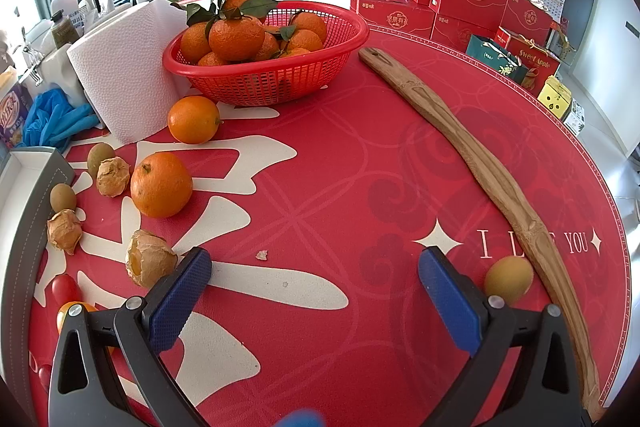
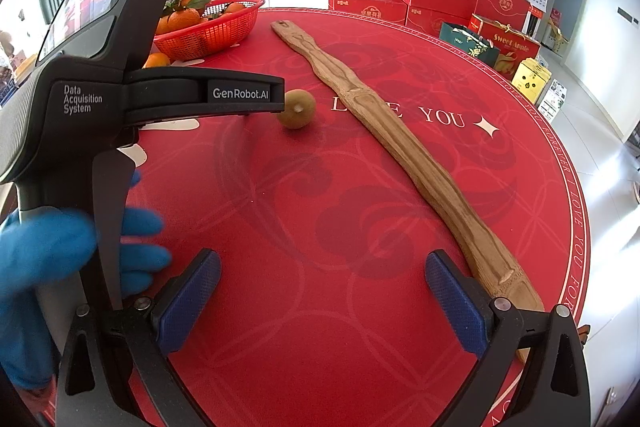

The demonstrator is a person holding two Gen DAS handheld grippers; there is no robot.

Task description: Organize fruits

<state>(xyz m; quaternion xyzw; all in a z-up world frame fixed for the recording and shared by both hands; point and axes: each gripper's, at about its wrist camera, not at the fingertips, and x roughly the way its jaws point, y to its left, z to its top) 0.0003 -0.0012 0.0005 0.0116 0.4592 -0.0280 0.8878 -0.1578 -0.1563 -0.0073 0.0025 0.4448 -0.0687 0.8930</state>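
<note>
My left gripper [image 1: 314,273] is open and empty, low over the red tablecloth [image 1: 340,167]. A red basket [image 1: 264,83] of leafy mandarins stands at the back. Two loose oranges [image 1: 161,185] [image 1: 193,119] lie left of it, with several husked physalis [image 1: 150,259], small green-brown fruits [image 1: 63,197] and cherry tomatoes [image 1: 65,288]. One small greenish fruit [image 1: 509,279] lies just right of my left gripper; it also shows in the right wrist view [image 2: 297,108]. My right gripper [image 2: 322,273] is open and empty. The left gripper's body [image 2: 120,87] fills that view's left side.
A long carved wooden stick [image 1: 476,167] lies diagonally across the table's right side. A paper towel roll [image 1: 124,75], blue gloves [image 1: 52,119] and a grey tray [image 1: 24,195] sit at the left. Red gift boxes [image 1: 472,3] stand beyond the far edge.
</note>
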